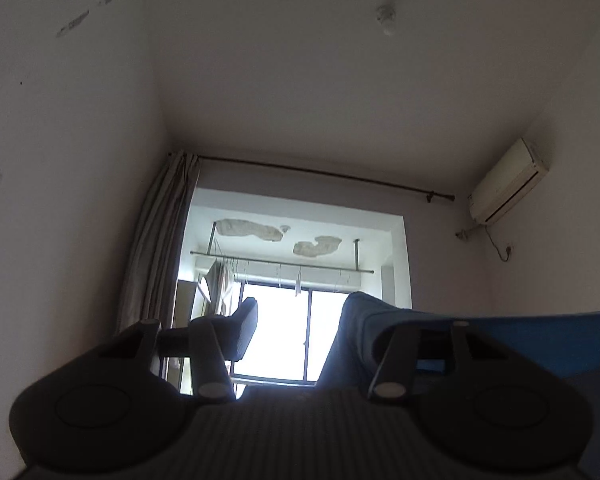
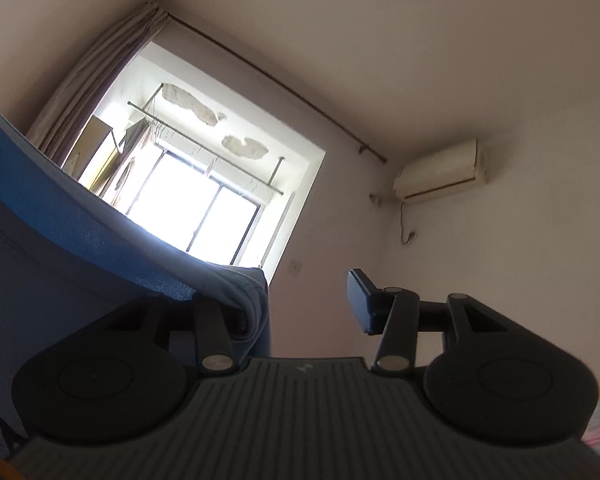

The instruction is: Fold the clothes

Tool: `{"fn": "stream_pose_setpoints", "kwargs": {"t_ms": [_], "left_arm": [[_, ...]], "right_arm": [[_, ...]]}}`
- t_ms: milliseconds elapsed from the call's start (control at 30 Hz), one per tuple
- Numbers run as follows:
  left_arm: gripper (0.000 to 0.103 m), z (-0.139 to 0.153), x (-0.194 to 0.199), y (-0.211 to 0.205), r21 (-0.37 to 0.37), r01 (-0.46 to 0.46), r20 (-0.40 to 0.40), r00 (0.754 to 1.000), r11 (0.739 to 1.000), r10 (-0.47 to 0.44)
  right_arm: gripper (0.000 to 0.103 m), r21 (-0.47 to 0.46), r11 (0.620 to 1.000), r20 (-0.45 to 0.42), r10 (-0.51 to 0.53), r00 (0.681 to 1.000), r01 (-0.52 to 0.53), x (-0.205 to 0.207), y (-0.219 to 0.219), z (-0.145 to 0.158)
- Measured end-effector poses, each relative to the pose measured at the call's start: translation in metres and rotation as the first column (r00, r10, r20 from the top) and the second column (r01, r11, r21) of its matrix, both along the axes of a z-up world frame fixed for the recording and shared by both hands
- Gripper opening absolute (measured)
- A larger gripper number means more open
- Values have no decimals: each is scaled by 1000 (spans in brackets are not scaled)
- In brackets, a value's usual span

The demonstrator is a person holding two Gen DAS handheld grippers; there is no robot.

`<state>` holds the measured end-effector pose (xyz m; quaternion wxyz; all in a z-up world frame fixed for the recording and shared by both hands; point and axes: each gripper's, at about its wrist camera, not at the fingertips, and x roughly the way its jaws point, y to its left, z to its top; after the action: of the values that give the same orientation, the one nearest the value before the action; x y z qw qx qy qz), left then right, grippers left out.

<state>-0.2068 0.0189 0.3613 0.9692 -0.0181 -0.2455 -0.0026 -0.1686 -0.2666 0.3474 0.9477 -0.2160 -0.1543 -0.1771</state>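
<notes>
Left wrist view, left tongs (image 1: 300,328) wide, blue garment (image 1: 500,340) draped over 1 finger, right tongs (image 2: 304,304) wide, no legible writing

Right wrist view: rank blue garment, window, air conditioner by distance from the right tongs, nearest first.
1. Blue garment: draped over the left finger of the right tongs.
2/3. Window, centre-left, and air conditioner, upper right: both far off; too close to call.

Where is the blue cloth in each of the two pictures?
Left wrist: the blue cloth lies at lower right, draped over the left gripper's right finger.
Right wrist: the blue cloth fills the left side, over the right gripper's left finger.
Shared landmark: the air conditioner high on the right wall.
</notes>
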Motion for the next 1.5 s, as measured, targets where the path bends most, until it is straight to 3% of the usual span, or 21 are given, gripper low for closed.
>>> {"fn": "stream_pose_setpoints", "kwargs": {"t_ms": [200,433,533,700,867,1067,1300,1400,1467,1500], "left_arm": [[54,-4,-16,-15,46,13,-2,1000,999,-12],[57,-9,-35,-33,100,27,-5,1000,995,-27],[57,-24,-8,-44,111,47,-59,997,993,-41],[57,-56,74,-57,112,34,-160,987,993,-16],[57,-104,188,-63,119,-2,-318,947,993,40],[57,-177,314,-49,185,-74,-468,870,980,154],[57,-262,464,-52,284,-137,-591,755,949,285],[59,-319,509,-57,308,-135,-673,668,942,316],[59,-367,532,-65,349,-85,-754,566,933,334],[62,-393,539,-68,368,-50,-794,503,929,341]], "right_arm": [[51,-21,1000,26,-15,1000,15,-38,-1,5],[54,-3,1000,21,-25,999,25,-39,-14,-13],[54,3,999,-13,-37,999,37,-13,-22,-21],[54,4,999,-113,-44,993,45,60,-29,-50],[54,-37,998,-240,-56,969,49,160,-28,-89],[54,-32,999,-408,-29,913,18,302,-24,-153],[54,-40,999,-569,-41,821,22,465,-15,-249],[54,-24,999,-654,-37,756,28,521,-13,-302],[54,-1,999,-724,-26,690,37,549,-10,-346],[54,18,999,-772,-11,635,39,560,-9,-371]]}}
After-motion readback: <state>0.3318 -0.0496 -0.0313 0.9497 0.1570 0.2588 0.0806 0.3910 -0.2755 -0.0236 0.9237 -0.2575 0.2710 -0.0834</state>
